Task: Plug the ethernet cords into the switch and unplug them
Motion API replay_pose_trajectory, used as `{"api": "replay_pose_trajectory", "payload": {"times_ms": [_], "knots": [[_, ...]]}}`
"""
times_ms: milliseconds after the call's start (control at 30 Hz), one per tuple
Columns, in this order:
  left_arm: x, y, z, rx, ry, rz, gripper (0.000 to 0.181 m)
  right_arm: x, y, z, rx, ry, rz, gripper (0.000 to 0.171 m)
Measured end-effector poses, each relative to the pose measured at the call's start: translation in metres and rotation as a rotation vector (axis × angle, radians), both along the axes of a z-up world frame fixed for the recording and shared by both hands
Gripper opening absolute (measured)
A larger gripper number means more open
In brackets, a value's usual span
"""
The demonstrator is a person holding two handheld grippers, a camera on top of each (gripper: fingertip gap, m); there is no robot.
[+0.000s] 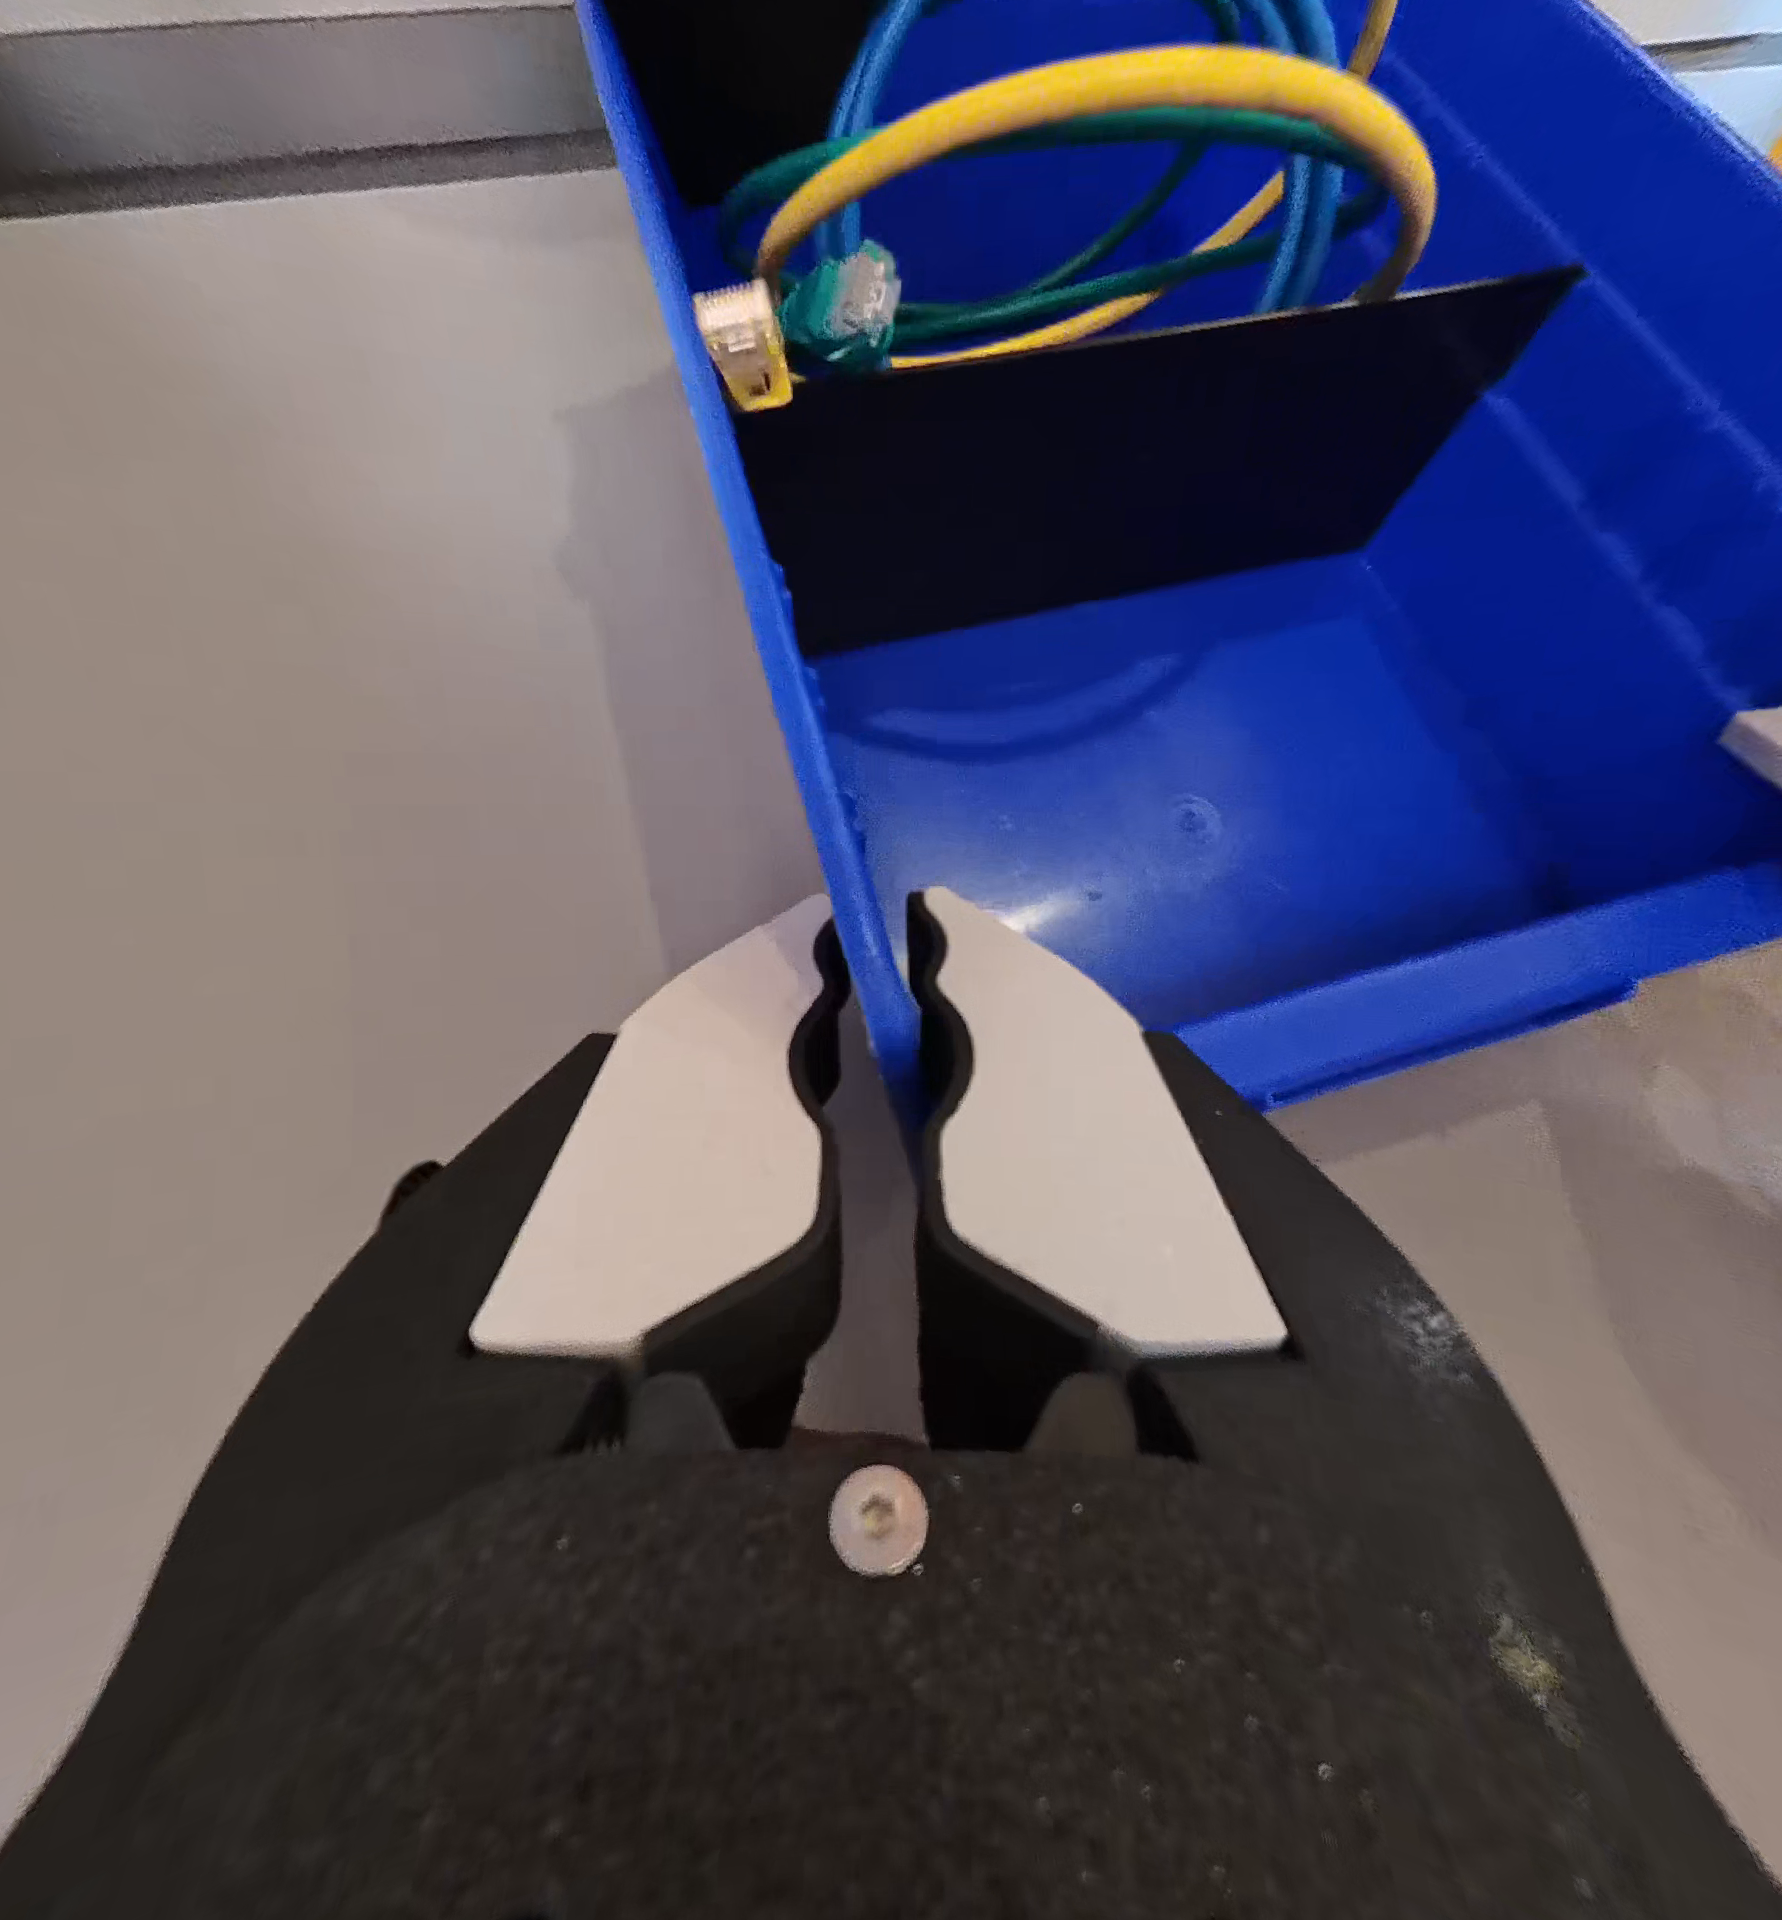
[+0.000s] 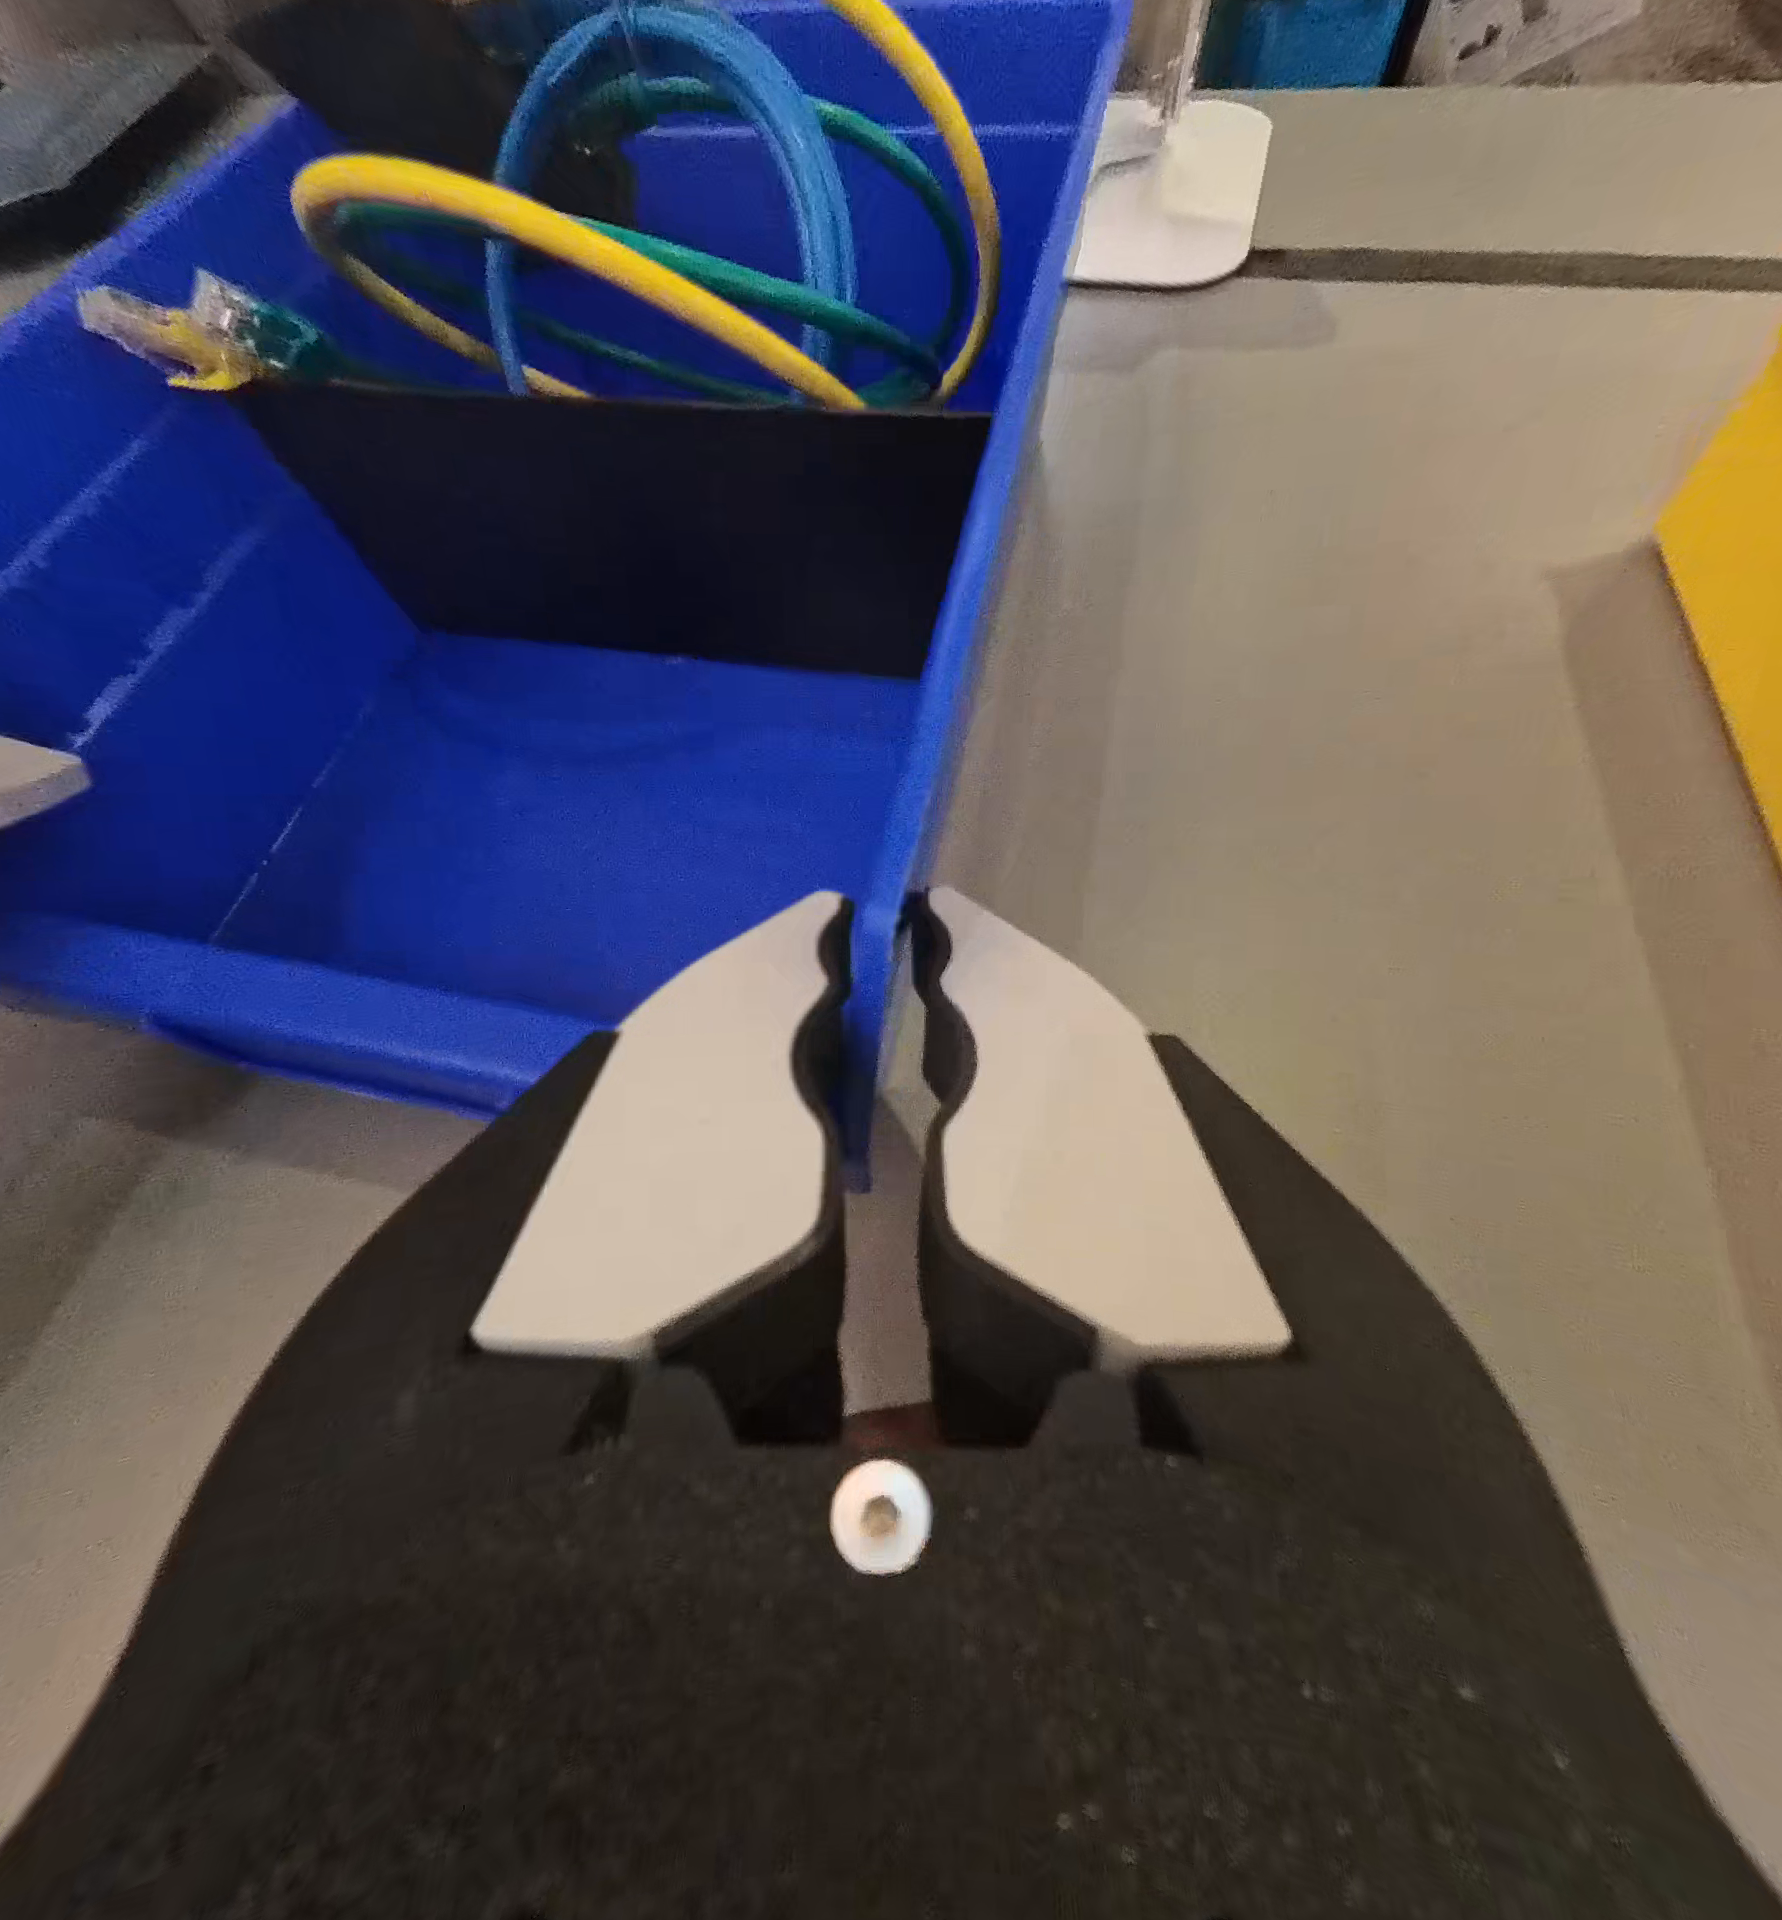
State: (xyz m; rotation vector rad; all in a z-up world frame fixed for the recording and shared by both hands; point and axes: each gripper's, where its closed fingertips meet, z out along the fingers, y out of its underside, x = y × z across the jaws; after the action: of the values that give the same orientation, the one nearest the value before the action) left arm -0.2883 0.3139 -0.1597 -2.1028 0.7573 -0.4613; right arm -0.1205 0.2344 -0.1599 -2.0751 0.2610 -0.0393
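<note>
Left wrist view shows the left gripper with its fingers drawn close on the left side wall of the blue bin, one finger outside and one inside at the near corner; the right wrist view shows the right gripper pinching the bin's right side wall in the same way. Taking the bin as the landmark, its long axis runs straight away from both grippers, and a black divider crosses it midway. The near compartment, just past the fingers, holds nothing visible. The ethernet cords lie coiled in the compartment beyond the divider: a yellow cord, a green cord and a blue cord. The yellow plug and the green plug rest at that compartment's left end, against the left wall and just above the divider's top edge. So the cords lie ahead of and above both sets of fingers, and the plugs sit nearer the left gripper's side. No switch shows in either view, so plugging has likely not begun. To the bin's right on the desk stands a yellow box, and a white stand base sits beyond the bin's far right corner.
</note>
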Motion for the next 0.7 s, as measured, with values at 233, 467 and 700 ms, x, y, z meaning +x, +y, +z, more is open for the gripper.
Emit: {"api": "replay_pose_trajectory", "payload": {"times_ms": [233,467,700], "knots": [[-0.048,0.016,0.027,0.085,0.02,0.08,0.003,-0.04,0.013,0.03,0.06,-0.131,-0.001,0.005],[-0.162,0.05,0.055,0.188,0.022,0.176,0.003,-0.146,0.062,0.053,0.103,-0.148,0.124,0.007],[-0.249,0.094,0.03,0.152,0.056,0.183,0.002,-0.244,0.094,0.015,0.018,-0.163,0.25,0.011]]}}
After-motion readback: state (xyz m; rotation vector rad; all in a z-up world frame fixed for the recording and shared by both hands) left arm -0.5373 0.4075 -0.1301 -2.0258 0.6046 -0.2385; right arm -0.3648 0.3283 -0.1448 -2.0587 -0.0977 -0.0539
